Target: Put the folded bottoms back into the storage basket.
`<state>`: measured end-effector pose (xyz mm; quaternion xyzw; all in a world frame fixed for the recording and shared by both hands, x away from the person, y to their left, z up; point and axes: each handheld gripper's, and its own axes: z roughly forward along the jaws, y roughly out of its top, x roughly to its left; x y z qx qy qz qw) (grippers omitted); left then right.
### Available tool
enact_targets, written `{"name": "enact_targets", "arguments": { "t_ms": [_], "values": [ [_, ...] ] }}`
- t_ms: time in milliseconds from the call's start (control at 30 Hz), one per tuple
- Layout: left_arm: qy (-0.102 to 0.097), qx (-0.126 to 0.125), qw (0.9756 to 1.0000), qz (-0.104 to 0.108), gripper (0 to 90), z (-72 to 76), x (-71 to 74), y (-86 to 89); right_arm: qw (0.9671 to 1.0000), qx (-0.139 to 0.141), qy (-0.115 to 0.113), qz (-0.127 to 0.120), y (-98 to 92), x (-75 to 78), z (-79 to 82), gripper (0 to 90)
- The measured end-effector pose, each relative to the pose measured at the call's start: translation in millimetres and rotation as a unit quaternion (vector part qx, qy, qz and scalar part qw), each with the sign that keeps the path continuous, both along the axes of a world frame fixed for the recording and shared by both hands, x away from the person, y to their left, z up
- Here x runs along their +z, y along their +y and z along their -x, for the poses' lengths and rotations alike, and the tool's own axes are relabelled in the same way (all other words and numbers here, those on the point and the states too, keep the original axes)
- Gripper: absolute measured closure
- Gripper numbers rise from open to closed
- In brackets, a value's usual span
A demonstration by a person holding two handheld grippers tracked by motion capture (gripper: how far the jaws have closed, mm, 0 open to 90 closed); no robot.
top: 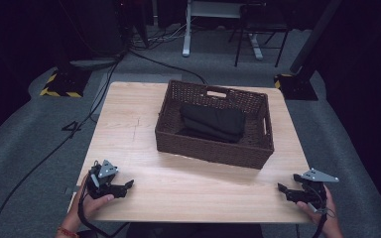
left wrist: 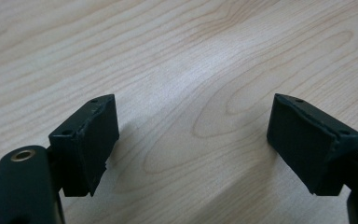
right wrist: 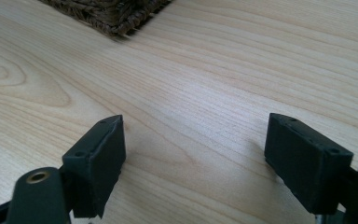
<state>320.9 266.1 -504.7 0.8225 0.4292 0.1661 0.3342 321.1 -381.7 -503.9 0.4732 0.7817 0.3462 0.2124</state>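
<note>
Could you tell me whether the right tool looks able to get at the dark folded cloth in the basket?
Probably yes: the right tool is open and empty, bare table lies ahead, and the cloth lies uncovered in the open-topped basket.

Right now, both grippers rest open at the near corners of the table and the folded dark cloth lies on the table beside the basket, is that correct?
Not quite: the folded dark cloth lies inside the basket, not beside it, as the high view shows. The rest holds: the left gripper and right gripper sit open at the table's near corners.
</note>
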Motion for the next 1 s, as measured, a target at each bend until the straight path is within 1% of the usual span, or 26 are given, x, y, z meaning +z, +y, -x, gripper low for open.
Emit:
{"name": "enact_targets", "arguments": {
  "t_ms": [367,600,633,1000],
  "values": [
    [-0.002,0.003,1.0,0.0,16.5,0.5,-0.3,0.1,1.0,-0.004,-0.001,0.0,0.3,-0.5,0.5,20.3],
    [0.001,0.004,1.0,0.0,16.2,-0.1,-0.1,-0.3,1.0,-0.004,-0.001,-0.001,0.3,-0.5,0.5,20.3],
    [-0.001,0.008,1.0,0.0,16.2,-0.4,-0.3,-1.1,1.0,-0.004,-0.001,0.0,0.3,-0.5,0.5,20.3],
    [-0.002,0.008,1.0,-0.001,16.2,-0.5,-0.3,-1.1,1.0,-0.004,-0.001,-0.001,0.3,-0.5,0.5,20.2]
  ]
}}
